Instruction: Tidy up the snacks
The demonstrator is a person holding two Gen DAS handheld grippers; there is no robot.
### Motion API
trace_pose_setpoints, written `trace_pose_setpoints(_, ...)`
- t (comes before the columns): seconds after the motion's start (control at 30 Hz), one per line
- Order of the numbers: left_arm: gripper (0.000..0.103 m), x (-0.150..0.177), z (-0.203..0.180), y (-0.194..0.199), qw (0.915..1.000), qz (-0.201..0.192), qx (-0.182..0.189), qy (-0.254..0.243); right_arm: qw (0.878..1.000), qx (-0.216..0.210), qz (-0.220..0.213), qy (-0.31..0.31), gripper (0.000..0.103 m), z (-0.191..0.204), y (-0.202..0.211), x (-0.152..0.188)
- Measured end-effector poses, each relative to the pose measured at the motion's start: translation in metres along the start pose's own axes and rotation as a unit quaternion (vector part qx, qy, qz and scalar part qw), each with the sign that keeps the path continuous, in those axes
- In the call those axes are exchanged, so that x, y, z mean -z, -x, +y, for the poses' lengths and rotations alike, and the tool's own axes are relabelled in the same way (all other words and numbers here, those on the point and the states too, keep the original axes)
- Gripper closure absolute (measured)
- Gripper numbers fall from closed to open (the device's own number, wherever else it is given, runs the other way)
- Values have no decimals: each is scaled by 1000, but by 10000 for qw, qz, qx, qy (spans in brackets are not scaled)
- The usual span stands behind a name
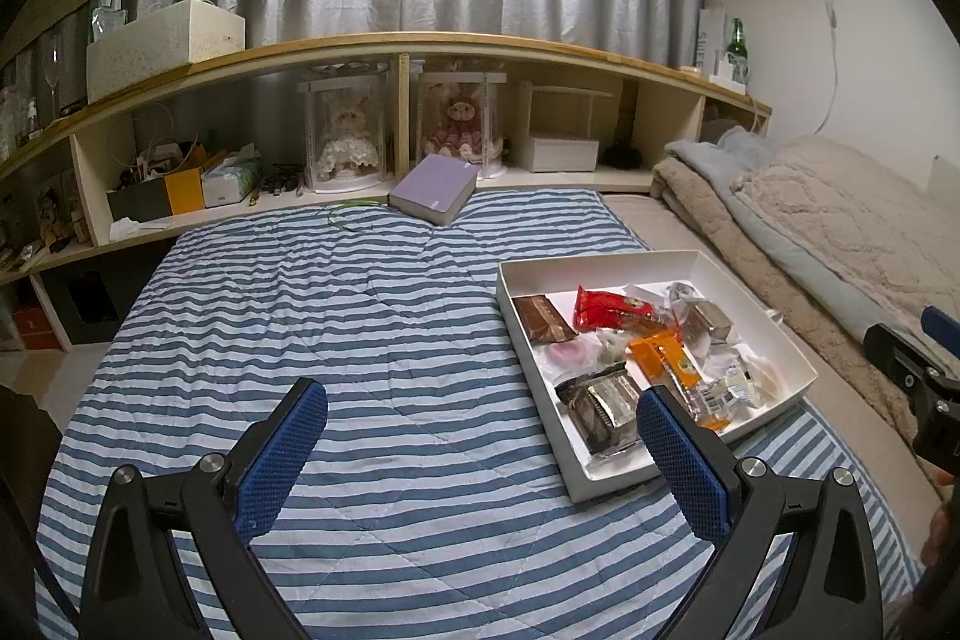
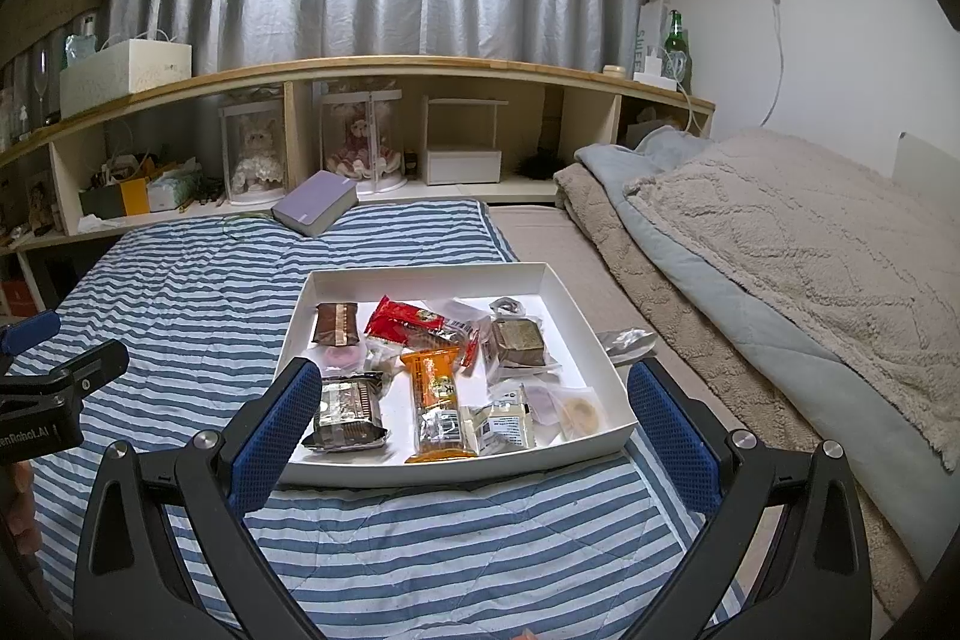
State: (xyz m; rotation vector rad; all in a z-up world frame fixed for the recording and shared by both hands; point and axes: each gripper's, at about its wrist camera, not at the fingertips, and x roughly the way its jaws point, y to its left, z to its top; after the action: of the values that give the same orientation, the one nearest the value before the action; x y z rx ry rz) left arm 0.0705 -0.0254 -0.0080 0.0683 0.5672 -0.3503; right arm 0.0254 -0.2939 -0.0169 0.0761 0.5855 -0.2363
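Note:
A shallow white box (image 2: pixel 432 280) (image 1: pixel 600 265) lies on the blue-striped quilt (image 1: pixel 360 316) and holds several wrapped snacks. Among them are a red packet (image 2: pixel 403 319) (image 1: pixel 609 309), an orange packet (image 2: pixel 437 391) (image 1: pixel 669 358), a brown bar (image 2: pixel 337 323) (image 1: pixel 545 319), a dark silver-brown pack (image 2: pixel 347 412) (image 1: pixel 603 409) and a square foil pack (image 2: pixel 521 340). My right gripper (image 2: pixel 474 400) hovers open just in front of the box, nothing between its fingers. My left gripper (image 1: pixel 483 427) stands open over bare quilt, left of the box.
A crumpled clear wrapper (image 2: pixel 627 340) lies right of the box. A purple book (image 2: pixel 315 208) rests at the quilt's far edge. Folded beige and grey blankets (image 2: pixel 780 244) rise on the right. Low shelves (image 2: pixel 420 130) with dolls and boxes line the back.

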Motion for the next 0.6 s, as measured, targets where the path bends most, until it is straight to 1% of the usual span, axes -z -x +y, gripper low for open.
trace_pose_setpoints(0.6, 0, 2, -2, -1, 10000, -34, -67, 26, 10000, -13, -13, 6, 0, -3, -3, -4)
